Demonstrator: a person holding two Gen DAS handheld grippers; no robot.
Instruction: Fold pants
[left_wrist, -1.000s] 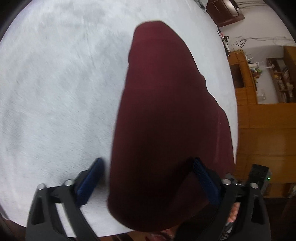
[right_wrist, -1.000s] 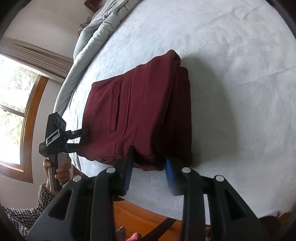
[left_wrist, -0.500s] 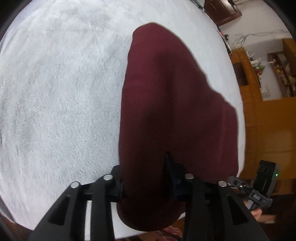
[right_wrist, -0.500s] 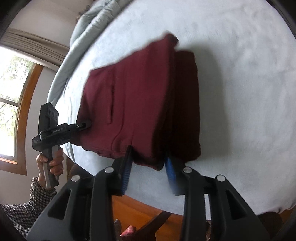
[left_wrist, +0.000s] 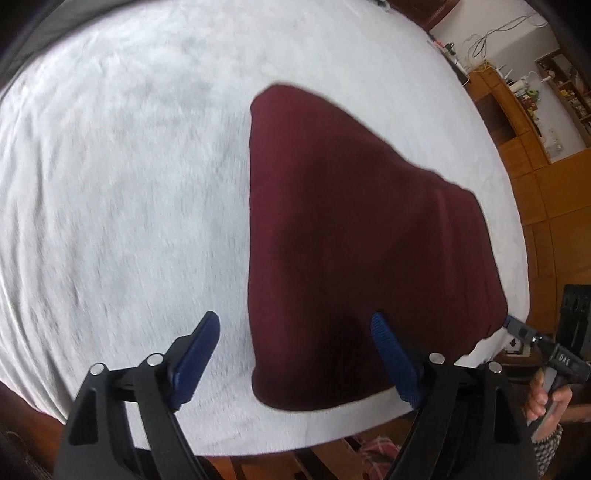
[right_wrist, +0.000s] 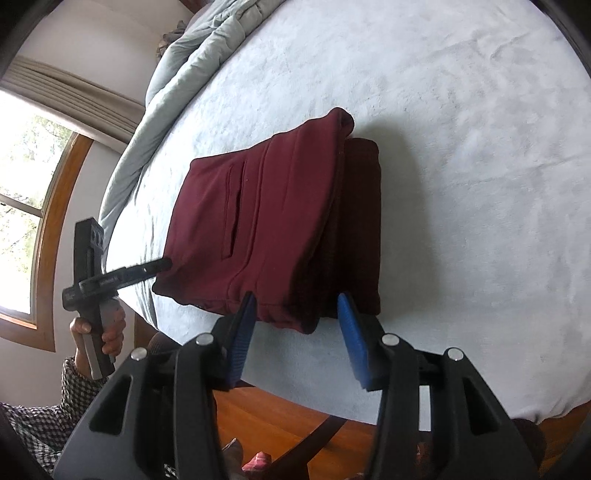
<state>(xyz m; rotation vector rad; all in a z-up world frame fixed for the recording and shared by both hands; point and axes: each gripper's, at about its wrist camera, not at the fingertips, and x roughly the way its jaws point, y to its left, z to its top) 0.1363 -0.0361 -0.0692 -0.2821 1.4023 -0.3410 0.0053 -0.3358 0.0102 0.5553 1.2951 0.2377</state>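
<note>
Left hand-held gripper (left_wrist: 291, 332) of mine hangs with its jaws spread wide, gripping nothing, straddling the near edge of the maroon pants (left_wrist: 354, 236), which lie folded on the white bed (left_wrist: 118, 192). From the right wrist view, my right hand-held gripper (right_wrist: 295, 310) is likewise parted and empty, just short of the folded stack's near corner. I judge the upper layer, offset from the lower one, could slide or spring apart if a finger snags it.

Folded pants (right_wrist: 280, 221) before spread claw (right_wrist: 297, 314)
</note>
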